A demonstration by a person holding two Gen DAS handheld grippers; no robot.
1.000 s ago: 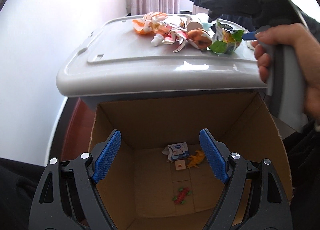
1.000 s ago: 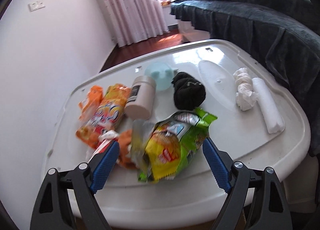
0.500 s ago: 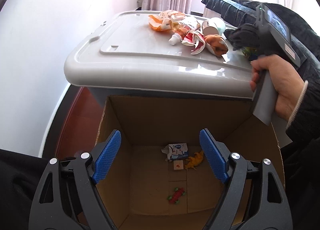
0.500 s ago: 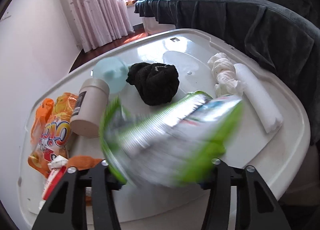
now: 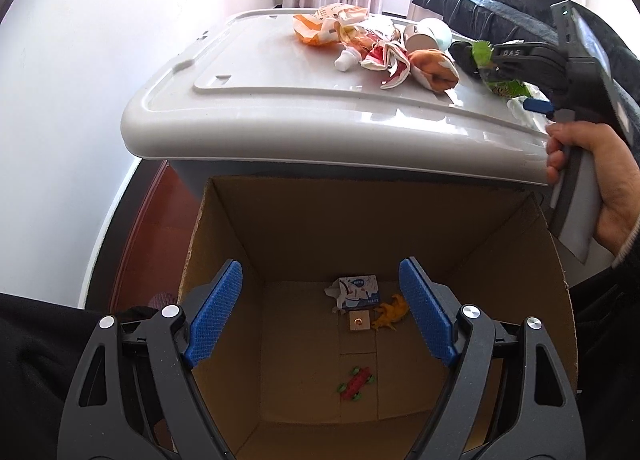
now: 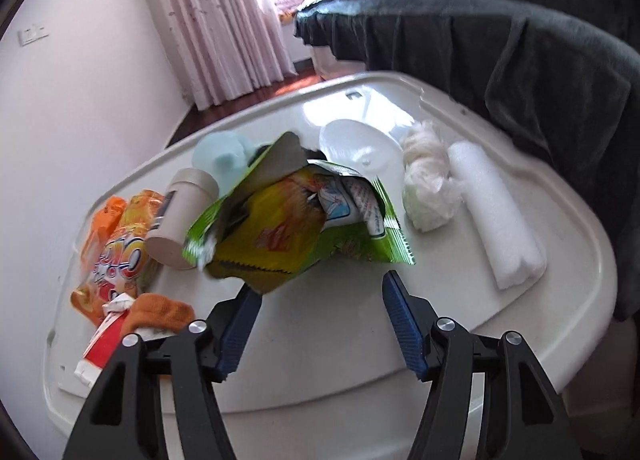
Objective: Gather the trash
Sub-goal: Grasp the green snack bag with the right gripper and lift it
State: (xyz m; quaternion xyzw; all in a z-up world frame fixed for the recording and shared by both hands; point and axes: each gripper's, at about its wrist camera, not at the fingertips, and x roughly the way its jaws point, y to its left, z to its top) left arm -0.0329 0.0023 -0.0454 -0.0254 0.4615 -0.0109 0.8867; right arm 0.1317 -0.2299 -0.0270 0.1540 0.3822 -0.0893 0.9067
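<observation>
A green and yellow snack bag point(image 6: 304, 216) lies crumpled on the white bin lid point(image 6: 320, 360), just ahead of my right gripper point(image 6: 320, 324), whose jaws stand open and apart from it. The bag also shows in the left wrist view point(image 5: 500, 76). My left gripper point(image 5: 320, 316) is open and empty above an open cardboard box point(image 5: 560, 260) that holds a blue-white wrapper point(image 5: 356, 292), a yellow scrap point(image 5: 392, 312) and a red-green piece point(image 5: 356, 378). More trash lies on the lid: orange packets point(image 6: 116, 248), a beige canister point(image 6: 180, 224), a white tissue wad point(image 6: 428, 188).
A white foam roll point(image 6: 500, 216) lies at the lid's right side. A pale blue lid point(image 6: 220, 152) and a black cloth sit behind the bag. A dark blanket-covered bed point(image 6: 520, 40) stands to the right, curtains point(image 6: 224, 20) behind, a white wall at left.
The right gripper closed on the green bag and lifted it, then opened; the bag now lies loose on the lid. The left gripper stayed open over the box.
</observation>
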